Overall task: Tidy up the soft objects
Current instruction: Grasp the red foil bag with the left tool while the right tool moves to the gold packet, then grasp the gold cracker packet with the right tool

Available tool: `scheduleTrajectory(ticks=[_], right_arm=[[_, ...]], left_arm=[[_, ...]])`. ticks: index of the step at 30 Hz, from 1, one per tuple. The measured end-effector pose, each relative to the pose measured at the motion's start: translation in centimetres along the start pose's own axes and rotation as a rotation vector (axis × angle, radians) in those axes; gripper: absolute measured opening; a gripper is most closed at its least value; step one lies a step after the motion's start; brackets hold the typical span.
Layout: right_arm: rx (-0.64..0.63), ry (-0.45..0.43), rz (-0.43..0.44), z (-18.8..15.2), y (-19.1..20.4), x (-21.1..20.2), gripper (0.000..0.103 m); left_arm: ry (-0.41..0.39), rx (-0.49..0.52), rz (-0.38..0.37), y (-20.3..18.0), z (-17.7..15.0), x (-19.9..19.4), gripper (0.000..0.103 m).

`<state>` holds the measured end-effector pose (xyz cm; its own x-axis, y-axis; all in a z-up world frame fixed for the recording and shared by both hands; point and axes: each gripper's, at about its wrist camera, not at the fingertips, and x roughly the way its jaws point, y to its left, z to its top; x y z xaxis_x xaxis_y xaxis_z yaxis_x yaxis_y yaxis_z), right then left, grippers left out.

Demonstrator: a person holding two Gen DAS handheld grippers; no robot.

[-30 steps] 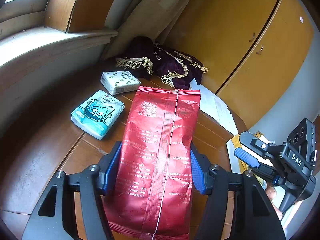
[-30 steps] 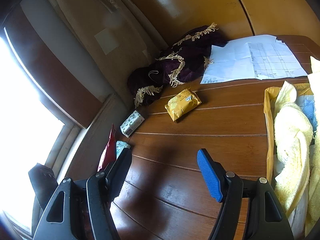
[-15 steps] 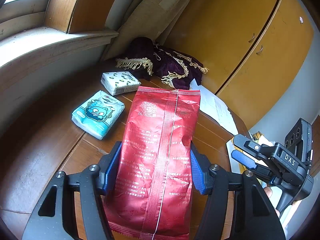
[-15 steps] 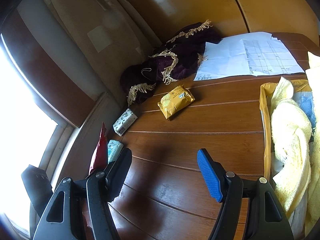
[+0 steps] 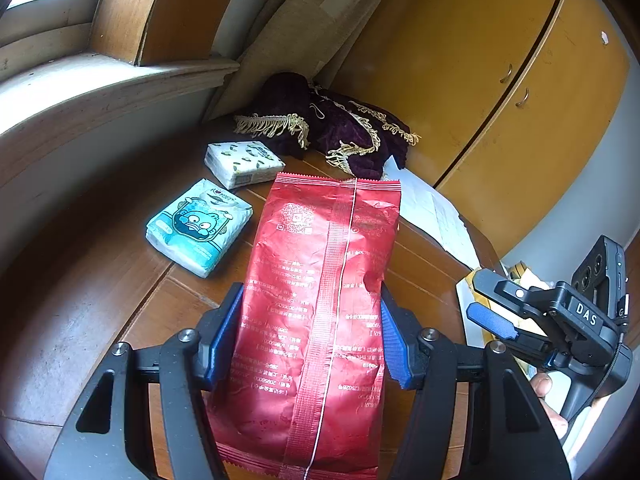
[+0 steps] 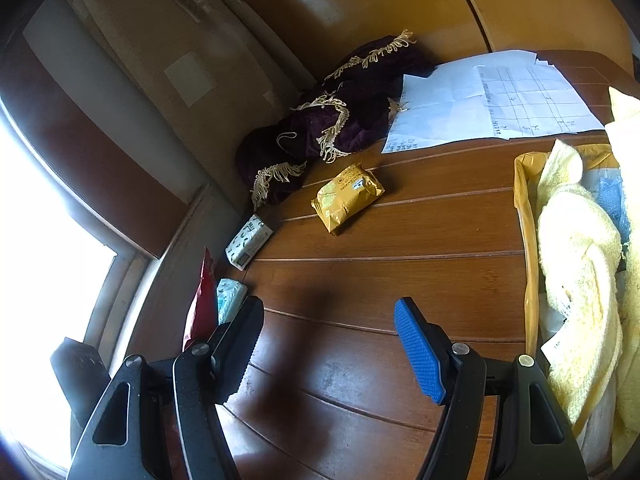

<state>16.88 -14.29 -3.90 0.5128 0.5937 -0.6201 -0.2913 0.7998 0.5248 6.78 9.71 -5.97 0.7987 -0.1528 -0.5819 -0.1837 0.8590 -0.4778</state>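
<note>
Left gripper point(image 5: 312, 336): jaws closed on the red foil pouch point(image 5: 320, 300), one blue pad pressed against each long side at about mid-length, the back seam running up the centre between them. The pouch is held above the table point(image 5: 100, 320), its sealed top edge pointing toward the far corner. The film dimples near the right pad, which suggests a light, partly air-filled pack with loose contents: it should yield under pressure and its glossy skin may slide, so a hold across the full width near the middle, as here, appears sounder than a pinch on a crimped end.

Right gripper point(image 6: 328, 352): jaws wide apart, holding nothing, hovering over the bare boards near the table's near edge.

Beyond the pouch, toward the window-side edge, lie a blue cartoon tissue pack point(image 5: 200, 226) and, just past it, a white leaf-print tissue pack point(image 5: 242, 163); both look soft and light, best taken across their short width. A yellow tissue pack point(image 6: 347, 198) lies apart, nearer the table's middle. A purple fringed cloth point(image 5: 320, 124) is heaped in the far corner, limp and likely to drape when lifted. Sheets of paper point(image 6: 488, 100) lie along the far edge. At the right edge, a yellow towel point(image 6: 576, 248) spills from a yellow bag point(image 6: 524, 184).
</note>
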Motion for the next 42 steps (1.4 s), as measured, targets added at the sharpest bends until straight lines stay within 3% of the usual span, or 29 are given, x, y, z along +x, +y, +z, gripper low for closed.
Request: scheduleTrajectory(ticks=[6,11,17,23,31,37,42], right_arm=[[0.062,0.067,-0.023,1.0,1.3,0.1,0.071],[0.007,0.070,-0.099,2.9,3.8,1.4,0.071],[0.076,0.150,-0.141,5.7,3.3,7.3,0.071],[0.159,0.158,-0.203,8.8,2.4,12.7,0.071],[0.246,0.190,-0.367,10.1,1.4,17.3,0.064],[0.147,0.161,-0.395,9.2,2.2,16.9,0.044],[0.141,0.162,-0.336,7.1,2.9,13.2,0.043]], left_arm=[[-0.003,-0.036,-0.023,0.8,0.3,-0.4,0.061],[-0.005,-0.064,-0.035,1.5,0.4,-0.6,0.061],[0.011,-0.091,-0.022,2.1,0.5,-0.3,0.061],[0.017,-0.127,-0.046,2.7,0.5,-0.2,0.060],[0.040,-0.150,-0.042,3.1,0.4,0.3,0.060],[0.038,-0.143,-0.036,3.1,0.4,0.2,0.060],[0.029,-0.128,-0.016,2.8,0.3,0.1,0.060]])
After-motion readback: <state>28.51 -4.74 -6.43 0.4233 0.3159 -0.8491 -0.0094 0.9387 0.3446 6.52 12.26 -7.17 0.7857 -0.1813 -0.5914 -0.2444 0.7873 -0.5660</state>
